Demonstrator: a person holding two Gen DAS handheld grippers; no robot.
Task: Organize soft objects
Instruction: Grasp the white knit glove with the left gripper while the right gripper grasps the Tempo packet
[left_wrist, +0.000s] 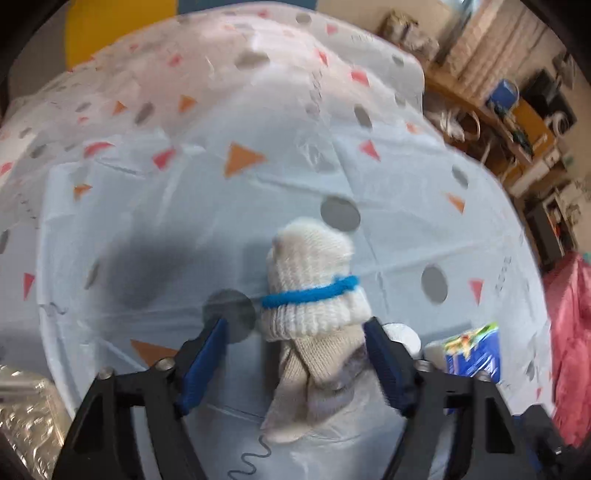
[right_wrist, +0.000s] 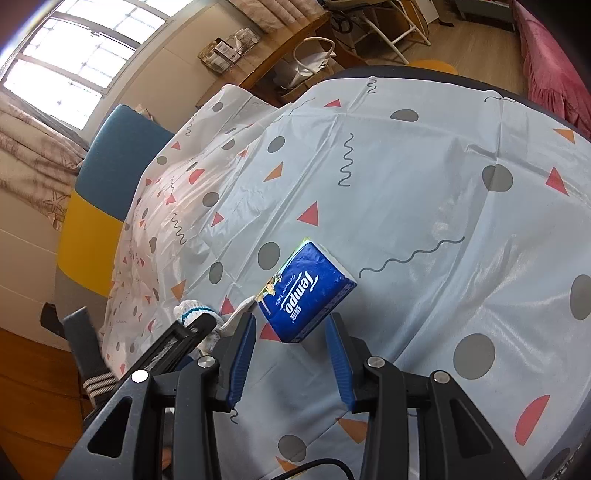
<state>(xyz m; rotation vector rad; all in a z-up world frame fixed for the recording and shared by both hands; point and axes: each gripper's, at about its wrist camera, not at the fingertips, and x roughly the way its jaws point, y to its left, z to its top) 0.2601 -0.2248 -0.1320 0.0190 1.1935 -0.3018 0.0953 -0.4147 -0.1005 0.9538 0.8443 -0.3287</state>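
Left gripper (left_wrist: 295, 341) over the white knitted gloves (left_wrist: 312, 291) — jaws partly open, blue pads either side of the bundle, not yet pressing on it; nothing held. Gloves lying on the patterned tablecloth (left_wrist: 184, 206), blue-trimmed cuff on top, beige layer trailing back between the fingers. Right-hand pad close against the beige fabric, left-hand pad standing well clear of it.

Right gripper (right_wrist: 291, 354) hovering just short of the blue tissue pack (right_wrist: 308, 291) — jaws narrow but apart, empty. Pack flat on the cloth, near end lying between the pad tips in this view, no contact visible. Gloves and pack close beside each other on the table.

Risks from here:
- Off-centre closure on the gloves — bundle sits nearer one pad, so likely shoved sideways rather than pinched.
- Grip on the top glove only; loose layers, so the lower one probably left behind or dragged.
- Thin plastic cloth caught with the fabric if pads reach too low — cloth lifting, tissue pack sliding.
- Left-wrist picture blurred, so exact pad-to-glove gap hard to judge.
- Right jaws look narrower than the pack's width — approach as is probably pushes the pack away instead of straddling it.
- Both tools working close together; collision between them possible
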